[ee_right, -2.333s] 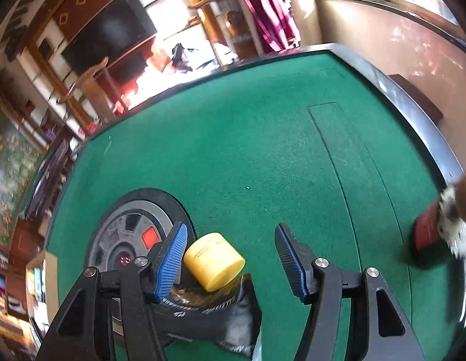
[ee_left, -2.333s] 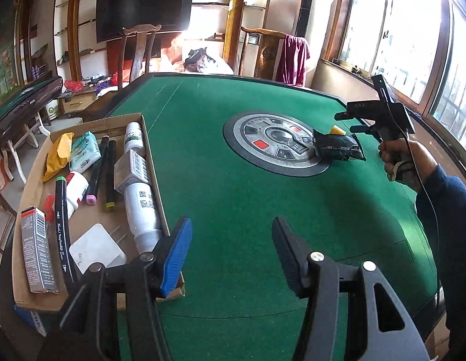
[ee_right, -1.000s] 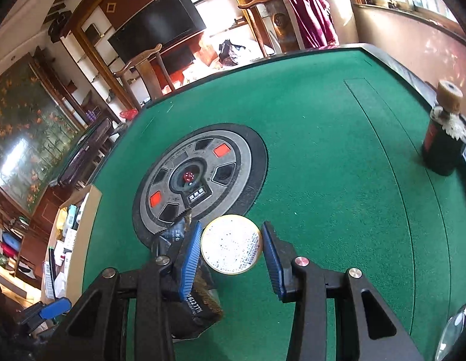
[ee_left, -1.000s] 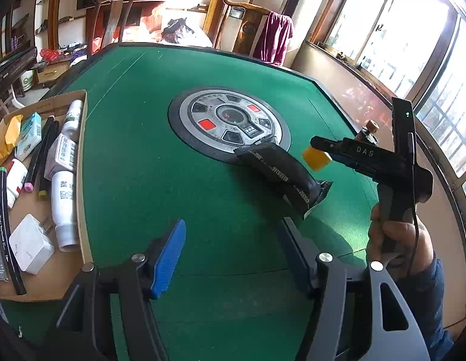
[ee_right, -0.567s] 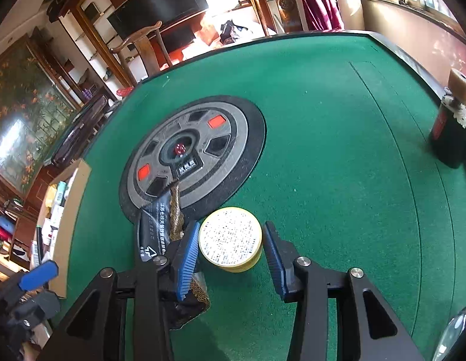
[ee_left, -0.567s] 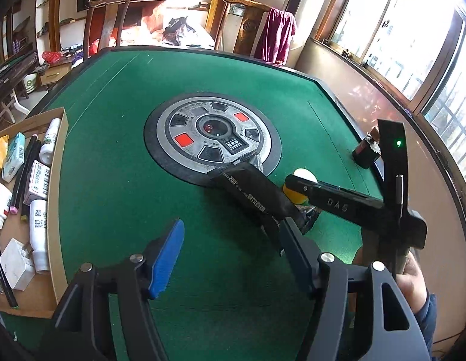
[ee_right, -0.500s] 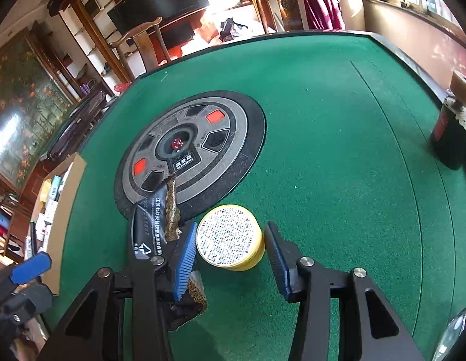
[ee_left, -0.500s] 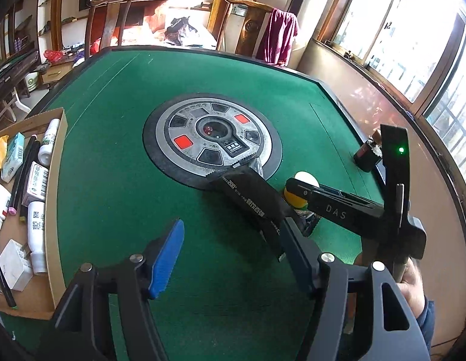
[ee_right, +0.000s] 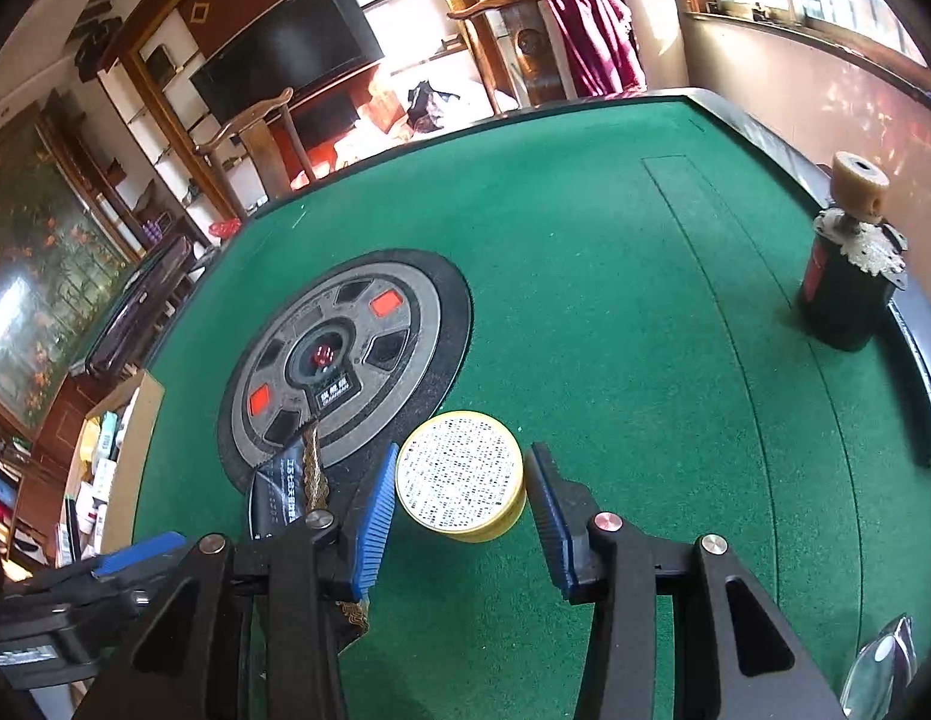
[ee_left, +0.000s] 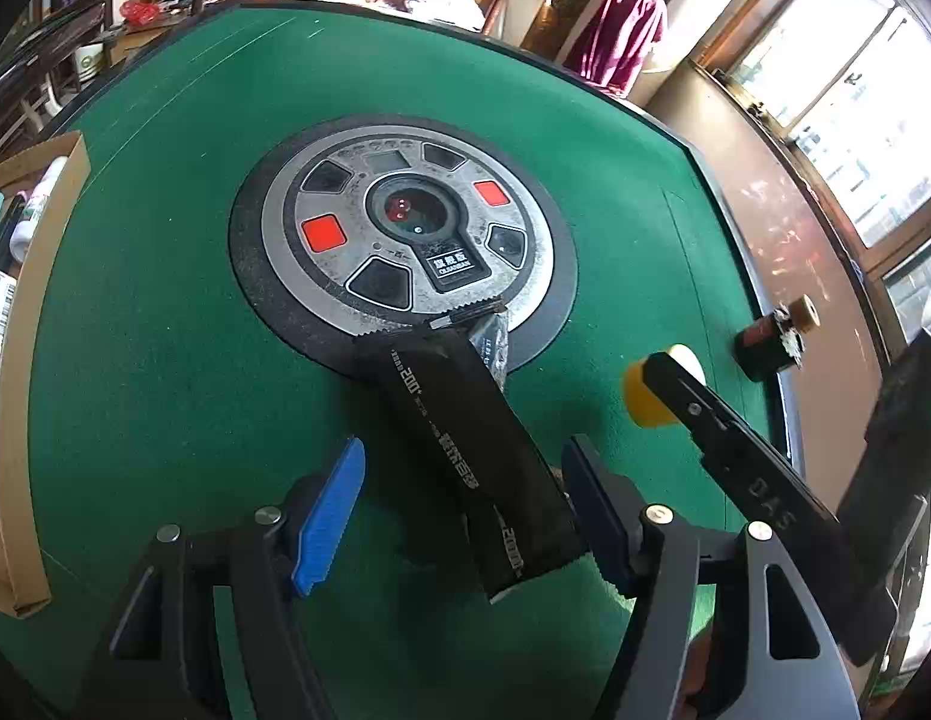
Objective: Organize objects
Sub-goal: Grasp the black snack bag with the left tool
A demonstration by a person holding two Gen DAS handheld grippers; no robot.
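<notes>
1. My right tool (ee_right: 462, 507) brackets the yellow tin (ee_right: 461, 492), its white printed face turned up toward the camera. The left pad looks to be against the tin's side; a sliver of green shows by the right pad, so I cannot tell whether the grip is firm or just released.
2. The tin rests on the green surface (ee_right: 615, 300), just beside the rim of the round control disc (ee_right: 345, 354). A second ago I had it lifted above the felt; half a second ago it was already low, and the pads now stand slightly further apart than then.
3. My left tool (ee_left: 459, 516) is spread wide and holds nothing. The near end of the black pouch (ee_left: 465, 438) lies between its pads, closer to the right one.
4. Compared with half a second back, the left tool has pushed forward: the pouch, which sat ahead of the pads, now reaches in between them. Its far end overlaps the disc's edge.
5. From the left view the tin (ee_left: 645, 396) sits right of the pouch, partly hidden by the right tool's finger.
6. The cardboard tray (ee_left: 21, 360) of bottles and markers is at the surface's left edge; a dark bottle (ee_right: 849, 288) with a tan stopper stands near the right edge.
</notes>
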